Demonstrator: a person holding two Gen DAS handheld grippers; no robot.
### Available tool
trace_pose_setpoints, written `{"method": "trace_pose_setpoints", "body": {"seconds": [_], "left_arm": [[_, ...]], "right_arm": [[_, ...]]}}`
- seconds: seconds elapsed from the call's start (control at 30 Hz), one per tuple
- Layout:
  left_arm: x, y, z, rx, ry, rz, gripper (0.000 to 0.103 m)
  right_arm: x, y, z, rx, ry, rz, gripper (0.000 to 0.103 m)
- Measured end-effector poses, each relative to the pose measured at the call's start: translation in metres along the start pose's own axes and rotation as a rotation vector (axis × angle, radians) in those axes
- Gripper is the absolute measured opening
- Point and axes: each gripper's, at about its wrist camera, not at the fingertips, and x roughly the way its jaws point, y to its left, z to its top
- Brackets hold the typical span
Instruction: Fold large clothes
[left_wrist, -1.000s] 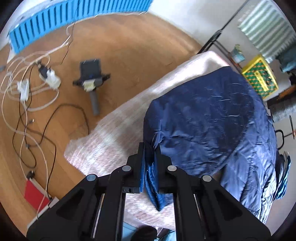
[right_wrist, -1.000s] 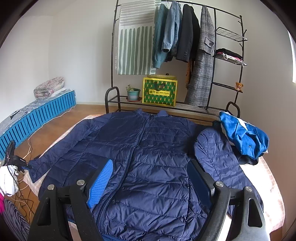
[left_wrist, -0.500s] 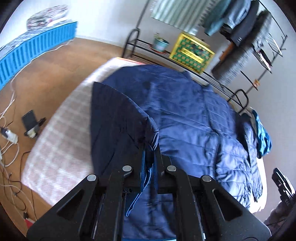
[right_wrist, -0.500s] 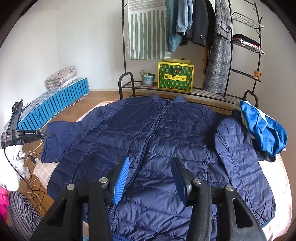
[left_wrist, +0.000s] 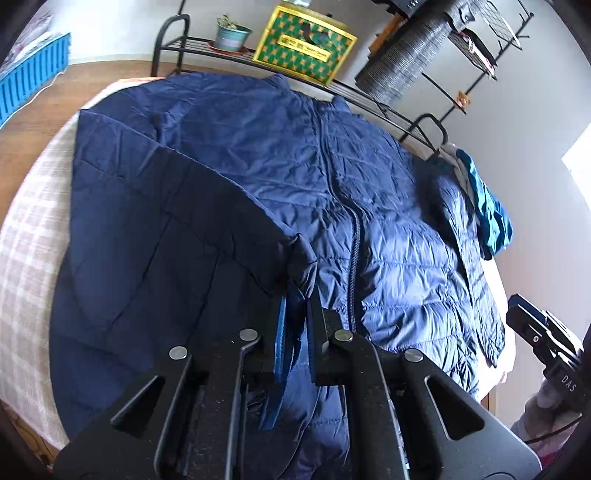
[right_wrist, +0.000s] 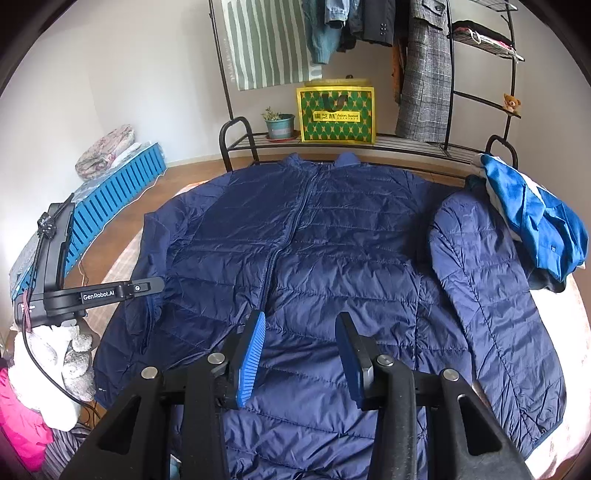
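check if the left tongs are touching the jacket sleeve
Touching. The left wrist view shows the left tongs shut on the cuff of the navy jacket's sleeve, fabric pinched between the pads.

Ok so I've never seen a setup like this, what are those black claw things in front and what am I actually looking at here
There is no robot here. A person holds a hand-operated claw in each hand, and each claw carries a wide-angle camera looking out along its two fingers, which explains the round, bent pictures.

One picture comes from the left claw, the other from the right claw. Both look down on a navy puffer jacket spread front up, zipped, on a bed with a pale checked cover. A blue garment lies bunched at the bed's far right corner, and a clothes rack stands behind.

The left claw is shut on the cuff of the jacket's sleeve, drawn over the jacket's front. The right claw is closing above the jacket, gripping nothing.
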Motion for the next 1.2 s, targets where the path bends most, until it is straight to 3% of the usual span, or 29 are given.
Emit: {"method": "trace_pose_setpoints", "body": {"seconds": [0.13,0.17,0.27,0.3,0.53,0.63,0.83,0.93,1.0,1.03,1.07,1.2], "left_arm": [[-0.002,0.000,-0.002,-0.004,0.028,-0.094,0.029],[-0.011,0.000,-0.004,0.008,0.021,-0.110,0.034],[-0.040,0.002,-0.009,0.051,-0.034,-0.100,0.035],[-0.047,0.004,-0.009,0.062,-0.057,-0.087,0.035],[-0.094,0.022,-0.005,0.150,-0.291,0.302,0.035],[-0.096,0.029,-0.005,0.141,-0.329,0.376,0.035],[-0.095,0.036,-0.007,0.165,-0.350,0.416,0.035],[-0.094,0.035,-0.006,0.184,-0.348,0.413,0.035],[-0.093,0.036,-0.004,0.161,-0.324,0.376,0.039],[-0.091,0.037,-0.003,0.144,-0.300,0.348,0.046],[-0.089,0.038,-0.002,0.126,-0.274,0.314,0.060],[-0.092,0.023,-0.003,0.130,-0.254,0.215,0.063]], "right_arm": [[0.013,0.001,0.003,0.020,0.032,0.033,0.043],[0.017,0.003,0.005,0.033,0.043,0.054,0.049],[0.030,0.010,0.008,0.050,0.082,0.122,0.080],[0.036,0.015,0.008,0.048,0.094,0.141,0.081],[0.112,0.052,0.009,0.099,0.264,0.265,0.080],[0.148,0.063,0.005,0.165,0.345,0.313,0.077],[0.195,0.085,0.000,0.203,0.445,0.306,0.061],[0.199,0.100,0.003,0.153,0.461,0.315,0.036],[0.198,0.107,0.008,0.123,0.461,0.306,0.015],[0.197,0.110,0.011,0.105,0.451,0.299,0.009],[0.193,0.112,0.015,0.082,0.439,0.287,0.005],[0.168,0.105,0.035,0.021,0.352,0.242,0.003]]}}
